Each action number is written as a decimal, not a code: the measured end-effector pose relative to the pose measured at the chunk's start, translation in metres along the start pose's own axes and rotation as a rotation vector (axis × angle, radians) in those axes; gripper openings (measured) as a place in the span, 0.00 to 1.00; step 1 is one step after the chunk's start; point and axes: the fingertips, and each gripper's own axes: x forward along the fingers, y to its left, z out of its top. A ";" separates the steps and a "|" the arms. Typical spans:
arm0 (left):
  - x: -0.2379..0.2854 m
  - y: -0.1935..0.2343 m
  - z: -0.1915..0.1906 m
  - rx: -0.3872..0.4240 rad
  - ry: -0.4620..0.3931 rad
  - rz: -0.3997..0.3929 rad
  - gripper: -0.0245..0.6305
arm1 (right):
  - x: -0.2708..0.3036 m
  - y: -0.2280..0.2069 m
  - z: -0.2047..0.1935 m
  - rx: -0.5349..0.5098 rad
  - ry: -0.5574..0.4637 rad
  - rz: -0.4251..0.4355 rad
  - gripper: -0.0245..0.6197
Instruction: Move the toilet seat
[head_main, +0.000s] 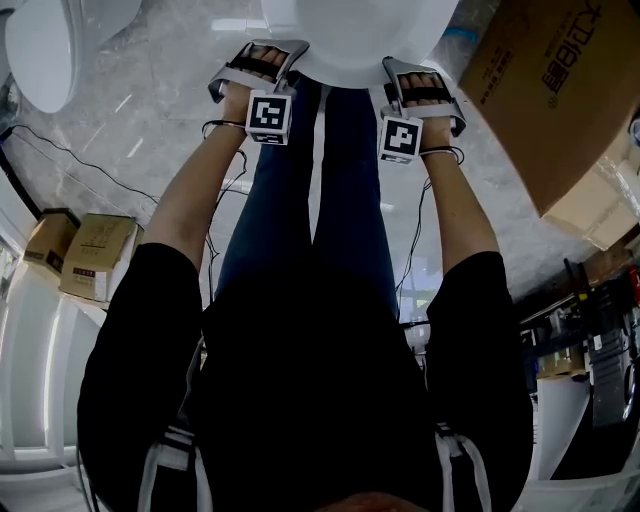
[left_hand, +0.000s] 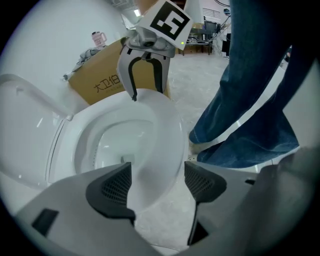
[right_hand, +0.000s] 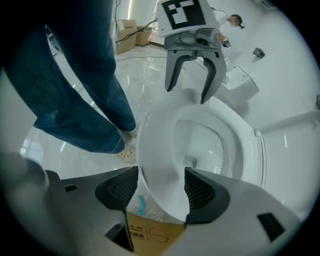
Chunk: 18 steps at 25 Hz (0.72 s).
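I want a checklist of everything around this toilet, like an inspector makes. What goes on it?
Surface: shiny grey marble floor.
Job's things: toilet seat lies down on the bowl; lid stands up.
Clutter: big cardboard box beside the toilet; small boxes farther off.
Grippers: left gripper and right gripper open, the seat's front edge between each one's jaws, not squeezed.
Cables: black cable across the floor.
Surroundings: second toilet nearby.
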 end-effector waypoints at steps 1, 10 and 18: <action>0.001 0.002 0.002 0.014 -0.003 -0.002 0.53 | 0.001 -0.002 0.001 -0.035 0.004 -0.004 0.49; 0.004 0.000 0.000 -0.008 0.002 -0.029 0.56 | 0.000 -0.002 0.007 -0.112 -0.021 0.048 0.51; -0.010 -0.007 0.002 0.047 -0.011 -0.006 0.58 | -0.026 -0.002 0.007 -0.035 -0.045 0.077 0.51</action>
